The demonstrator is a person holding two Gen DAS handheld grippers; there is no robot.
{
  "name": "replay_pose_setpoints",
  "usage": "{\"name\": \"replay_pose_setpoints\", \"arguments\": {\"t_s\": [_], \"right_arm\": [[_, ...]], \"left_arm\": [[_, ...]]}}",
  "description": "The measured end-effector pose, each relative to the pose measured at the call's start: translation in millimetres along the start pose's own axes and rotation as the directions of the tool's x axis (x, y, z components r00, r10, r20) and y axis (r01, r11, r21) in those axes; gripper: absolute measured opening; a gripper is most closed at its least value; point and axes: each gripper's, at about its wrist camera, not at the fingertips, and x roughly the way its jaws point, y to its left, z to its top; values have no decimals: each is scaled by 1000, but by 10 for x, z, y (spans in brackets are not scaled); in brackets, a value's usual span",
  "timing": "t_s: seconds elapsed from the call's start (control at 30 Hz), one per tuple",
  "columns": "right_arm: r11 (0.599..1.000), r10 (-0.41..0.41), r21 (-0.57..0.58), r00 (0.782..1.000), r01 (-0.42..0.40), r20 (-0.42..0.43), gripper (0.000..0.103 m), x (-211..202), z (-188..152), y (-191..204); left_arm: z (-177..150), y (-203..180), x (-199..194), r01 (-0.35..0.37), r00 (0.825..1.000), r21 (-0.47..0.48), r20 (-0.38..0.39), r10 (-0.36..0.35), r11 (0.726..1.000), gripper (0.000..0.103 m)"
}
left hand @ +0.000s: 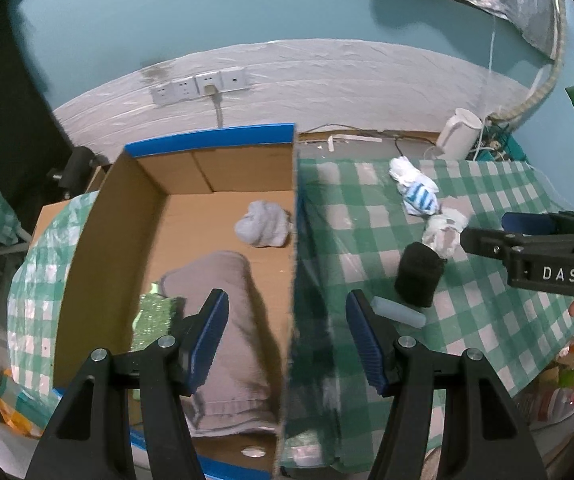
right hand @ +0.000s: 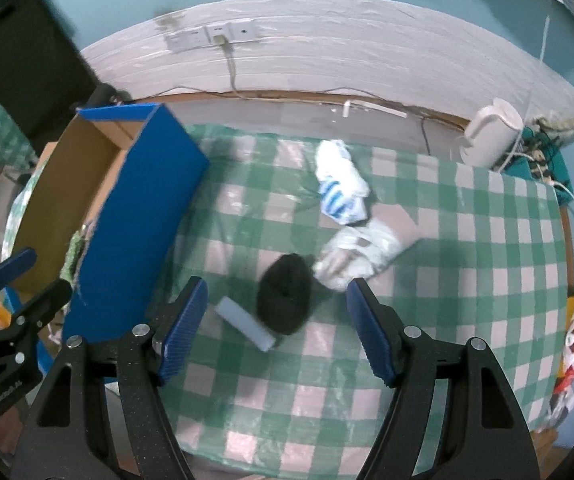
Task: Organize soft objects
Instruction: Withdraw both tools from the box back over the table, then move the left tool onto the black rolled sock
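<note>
Your left gripper (left hand: 287, 332) is spread wide and holds nothing; at the bottom centre of its view its fingers straddle the right wall of the cardboard box (left hand: 293, 240), one finger over the box interior, the other over the tablecloth. Your right gripper (right hand: 277, 320) is just as wide and empty, hanging above the black sponge (right hand: 285, 294) and the pale blue block (right hand: 245, 324) that lie touching each other at the centre of its view.

Inside the box, in the left wrist view, you have a folded grey towel (left hand: 227, 320) at lower centre, a green glittery cloth (left hand: 155, 316) at its left edge, and a balled grey sock (left hand: 263, 224) farther back. On the green checked tablecloth (right hand: 467, 300), up and to the right of the sponge, lie a white crumpled cloth (right hand: 361, 254) and a blue-striped white cloth (right hand: 341, 192).

Behind the table, a white-covered wall strip carries a row of sockets (right hand: 215, 34) at upper centre, and a white kettle (right hand: 491, 132) stands at the upper right.
</note>
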Motion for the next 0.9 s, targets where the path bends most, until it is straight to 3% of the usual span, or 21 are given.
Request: {"name": "replay_pose_setpoints", "arguments": {"t_s": [0.17,0.6,0.9], "right_arm": [[999,-17,38,1000,17,-8,74,30,-34,-225],[989,-33,143,997,42,-68,77,350,-5,-622],[972,-13,230,994,37,-107,77,622,102,-798]], "left_arm": [[43,-186,59,7,1000,19,-6,-7,1000,74],[204,-598,547,-3,998,53,-68,7,999,74],[292,-751,825,30,992,46,-122,-24,998,74]]}}
